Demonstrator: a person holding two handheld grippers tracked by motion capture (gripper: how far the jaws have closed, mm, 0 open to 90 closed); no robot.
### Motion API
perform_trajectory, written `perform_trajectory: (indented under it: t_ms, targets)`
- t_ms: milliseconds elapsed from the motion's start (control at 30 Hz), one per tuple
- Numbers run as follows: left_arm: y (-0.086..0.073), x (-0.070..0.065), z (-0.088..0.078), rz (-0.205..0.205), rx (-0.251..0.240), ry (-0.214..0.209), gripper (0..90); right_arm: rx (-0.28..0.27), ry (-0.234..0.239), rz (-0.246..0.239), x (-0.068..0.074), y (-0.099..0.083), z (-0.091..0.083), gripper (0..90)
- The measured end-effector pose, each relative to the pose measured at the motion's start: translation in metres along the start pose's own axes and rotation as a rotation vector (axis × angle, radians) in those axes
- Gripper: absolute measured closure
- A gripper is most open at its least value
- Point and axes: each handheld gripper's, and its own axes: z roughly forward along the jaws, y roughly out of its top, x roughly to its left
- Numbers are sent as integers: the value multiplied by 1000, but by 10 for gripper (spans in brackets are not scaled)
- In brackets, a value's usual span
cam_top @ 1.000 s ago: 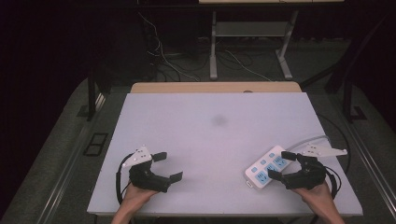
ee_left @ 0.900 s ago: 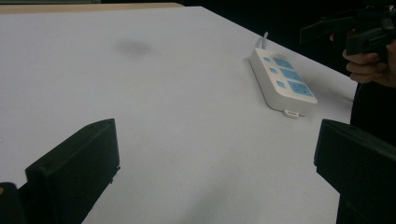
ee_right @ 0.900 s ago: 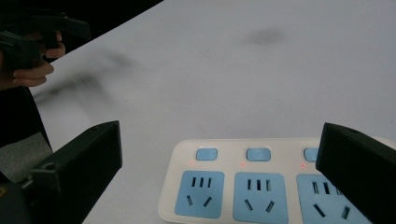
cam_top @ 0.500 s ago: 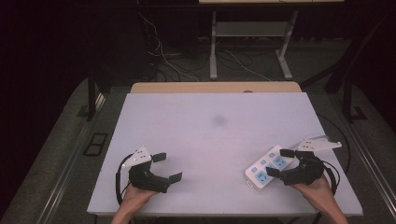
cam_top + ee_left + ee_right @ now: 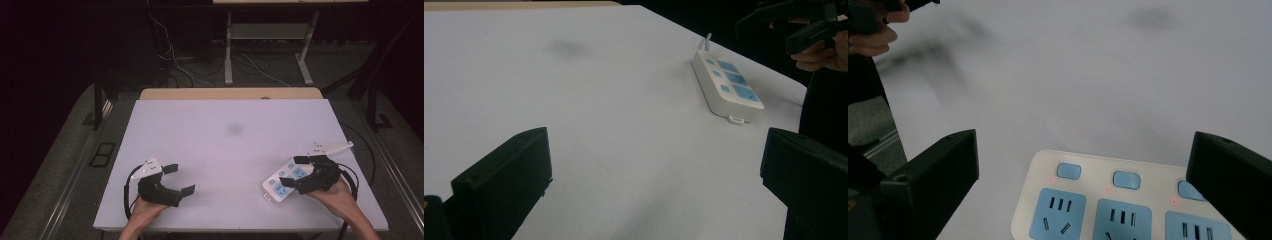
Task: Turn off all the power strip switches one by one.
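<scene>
The white power strip (image 5: pixel 285 181) lies flat near the front right corner of the table (image 5: pixel 230 145), close to the right edge. The right gripper (image 5: pixel 296 172) hangs just over it with jaws wide apart. The left gripper (image 5: pixel 179 179), also wide apart, is well away at the front left, with bare tabletop between them.

The right gripper (image 5: pixel 295 170) has shifted right and slightly toward the near edge: a second ago its jaws reached over the middle of the power strip (image 5: pixel 280 184), and now they lie over the strip's far right part, leaving more of the blue sockets uncovered. Its grey plate has moved right with it. The right hand (image 5: pixel 336 192) has drawn back the same way. In the right gripper view the strip (image 5: pixel 1108 200) sits low between the spread jaws.
</scene>
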Motion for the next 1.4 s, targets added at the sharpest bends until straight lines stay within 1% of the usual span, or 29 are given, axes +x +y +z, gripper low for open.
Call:
perform_trajectory:
  t_ms: [433,633,833,1000,1067,1133,1400]
  targets:
    - [0,0,-1,-3,-5,-1,0,91,18,-33,0,16,11,3]
    - [0,1,-1,-3,-2,-1,0,133,23,-41,-1,20,18,3]
    - [0,1,-1,-2,-2,-2,0,189,36,-56,-1,22,26,3]
    - [-1,1,0,-6,2,-2,0,259,42,-83,2,24,33,3]
    - [-1,2,1,-6,7,-3,0,279,43,-96,5,25,35,3]
    - [-1,2,1,-7,8,-3,0,294,47,-114,7,28,37,3]
    - [-2,4,0,-11,11,1,0,355,59,-163,13,36,43,3]
